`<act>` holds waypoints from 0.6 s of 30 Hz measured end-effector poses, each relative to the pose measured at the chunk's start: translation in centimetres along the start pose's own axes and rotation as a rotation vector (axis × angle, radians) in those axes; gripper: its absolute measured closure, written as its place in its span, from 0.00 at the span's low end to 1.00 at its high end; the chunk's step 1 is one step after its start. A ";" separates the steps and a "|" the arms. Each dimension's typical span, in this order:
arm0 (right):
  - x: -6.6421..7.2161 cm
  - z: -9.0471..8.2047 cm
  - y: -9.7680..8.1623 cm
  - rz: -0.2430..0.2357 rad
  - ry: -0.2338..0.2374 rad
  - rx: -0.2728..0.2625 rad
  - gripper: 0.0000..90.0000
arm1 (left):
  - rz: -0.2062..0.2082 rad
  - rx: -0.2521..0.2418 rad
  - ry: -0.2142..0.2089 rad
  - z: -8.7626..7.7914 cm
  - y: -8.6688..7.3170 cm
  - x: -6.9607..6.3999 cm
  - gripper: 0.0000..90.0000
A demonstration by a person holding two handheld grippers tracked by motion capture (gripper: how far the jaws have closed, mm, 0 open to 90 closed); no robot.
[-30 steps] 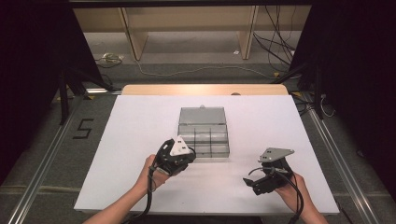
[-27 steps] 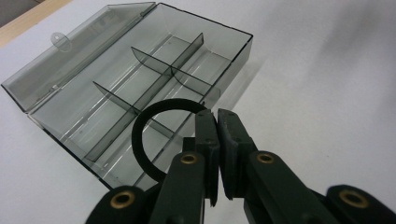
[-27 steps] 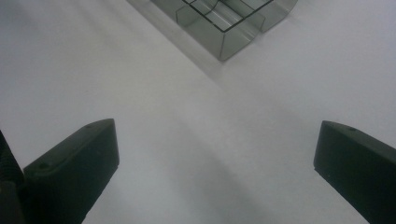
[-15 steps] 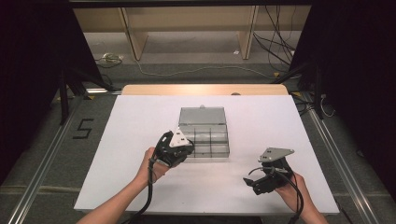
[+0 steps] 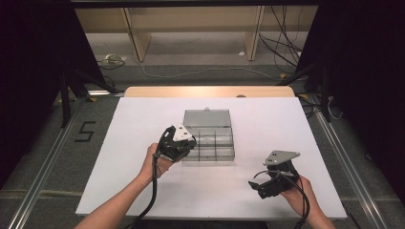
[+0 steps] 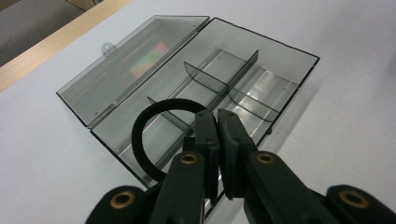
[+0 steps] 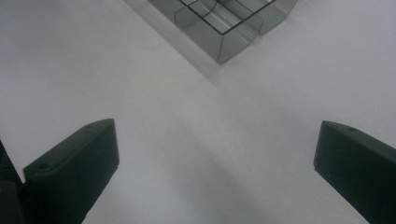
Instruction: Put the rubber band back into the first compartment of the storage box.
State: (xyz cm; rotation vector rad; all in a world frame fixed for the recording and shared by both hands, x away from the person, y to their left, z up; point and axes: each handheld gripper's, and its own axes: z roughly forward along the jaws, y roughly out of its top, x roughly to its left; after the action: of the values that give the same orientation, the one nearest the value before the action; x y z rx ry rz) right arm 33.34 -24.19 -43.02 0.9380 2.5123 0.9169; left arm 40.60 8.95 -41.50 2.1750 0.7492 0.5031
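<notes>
White tabletop [image 5: 143, 143] on a wooden bench, with dark surrounds and cables on the floor behind. Near the table's middle lies a clear compartment box [image 5: 210, 143], its lid [image 6: 130, 65] folded flat open on the far side and its dividers [image 6: 219, 74] exposed. The left gripper [image 6: 217, 116] has its jaws pressed together on a black elastic ring [image 6: 154, 135], which hangs to one side of the jaws. In the high view, the left gripper [image 5: 184, 138] sits at the box's left near corner, just above the rim. The ring is thus poised directly over the nearest compartments, and the box's long axis runs away from the jaws toward the far right in the left gripper view. The coming move is judged to be a short lowering and release into a near compartment; the dividers stand close, so the ring may catch on one if it is dropped askew. The right gripper [image 5: 267, 186] rests well apart on the near right of the table, its jaws spread wide and holding nothing, with one box corner [image 7: 224, 46] ahead of it. Bare table lies all around the box, leaving free room for either hand.
</notes>
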 end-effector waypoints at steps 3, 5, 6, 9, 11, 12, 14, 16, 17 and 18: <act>0.0 -0.1 0.0 0.004 -0.001 -0.006 0.01 | -0.002 0.011 0.000 0.3 0.1 0.3 0.96; 0.0 -0.1 0.1 0.006 0.001 -0.014 0.01 | 0.021 0.016 0.021 0.3 0.5 0.5 0.96; 0.0 -0.1 0.1 0.004 -0.002 -0.010 0.01 | 0.011 0.011 0.019 0.3 0.6 0.7 0.96; 0.0 -0.1 0.1 0.009 -0.001 -0.009 0.01 | 0.007 0.023 0.025 0.6 0.6 1.1 0.96; 0.0 0.0 0.1 0.005 0.001 -0.011 0.01 | 0.006 0.032 0.029 1.0 0.6 1.3 0.96; 0.0 0.0 0.1 0.000 0.002 -0.007 0.01 | -0.004 0.037 0.029 1.2 0.5 1.4 0.96; 0.1 0.1 0.1 -0.001 0.003 -0.005 0.01 | -0.016 0.042 0.028 1.6 0.5 1.6 0.96; 0.1 0.1 0.1 0.002 0.004 -0.007 0.01 | 0.001 0.054 0.038 1.8 0.7 1.8 0.96; 0.0 0.2 0.1 0.000 0.005 -0.002 0.01 | -0.007 0.047 0.040 1.9 0.8 1.8 0.96; 0.0 0.2 0.1 -0.001 0.006 -0.001 0.01 | -0.012 0.047 0.040 1.9 0.8 1.9 0.96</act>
State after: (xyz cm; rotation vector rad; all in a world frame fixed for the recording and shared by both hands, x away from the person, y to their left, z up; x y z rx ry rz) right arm 33.49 -24.01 -43.10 0.9347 2.5166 0.9214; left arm 43.40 8.78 -41.86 2.2083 0.8030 0.5287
